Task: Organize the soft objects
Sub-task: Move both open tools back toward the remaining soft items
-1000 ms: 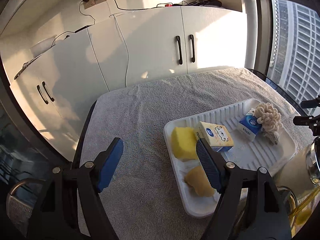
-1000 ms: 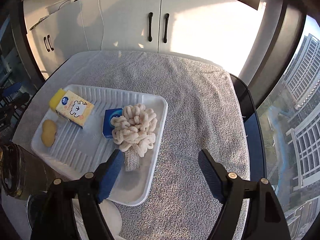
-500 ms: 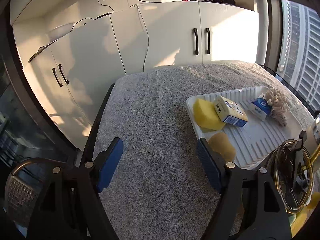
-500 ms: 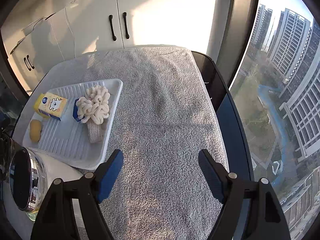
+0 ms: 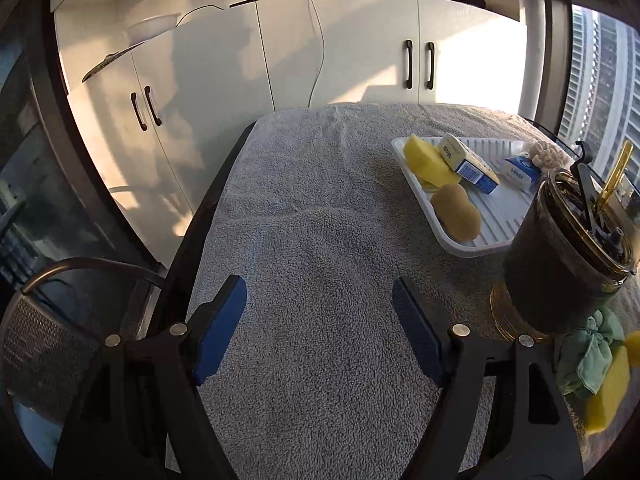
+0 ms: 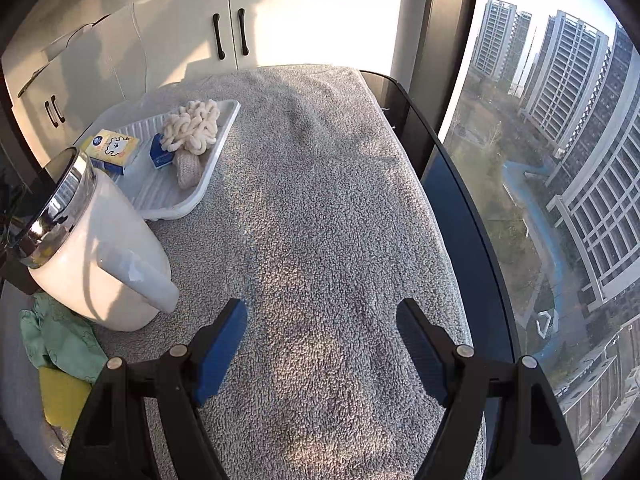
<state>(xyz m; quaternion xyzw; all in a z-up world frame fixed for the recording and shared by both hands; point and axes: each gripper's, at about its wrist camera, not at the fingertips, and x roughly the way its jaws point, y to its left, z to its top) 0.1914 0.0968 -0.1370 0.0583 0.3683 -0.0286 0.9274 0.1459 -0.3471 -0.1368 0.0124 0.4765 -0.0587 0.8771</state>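
A white tray (image 5: 496, 224) on the grey towel holds a yellow sponge (image 5: 428, 158), a tan sponge (image 5: 456, 210), a yellow tissue pack (image 5: 468, 158), a blue tissue pack (image 5: 520, 170) and a cream knotted cloth (image 5: 546, 152). The tray (image 6: 200, 196) also shows in the right wrist view with the cream cloth (image 6: 192, 130) and both packs. A green cloth (image 5: 592, 360) and a yellow sponge (image 5: 608, 396) lie off the tray at the front. My left gripper (image 5: 320, 320) is open and empty over bare towel, left of the tray. My right gripper (image 6: 322, 338) is open and empty, right of the tray.
A dark glass jar (image 5: 560, 260) stands in front of the tray. A white jug (image 6: 96, 256) with a metal rim stands beside it. The green cloth (image 6: 60, 340) and the yellow sponge (image 6: 64, 398) lie by the jug. White cabinets (image 5: 280, 60) stand behind the table. A window is at the right.
Both grippers have pulled back from the tray toward the near table edge, the left swinging left and the right swinging right. Both stayed open and empty. The jar and jug came into view.
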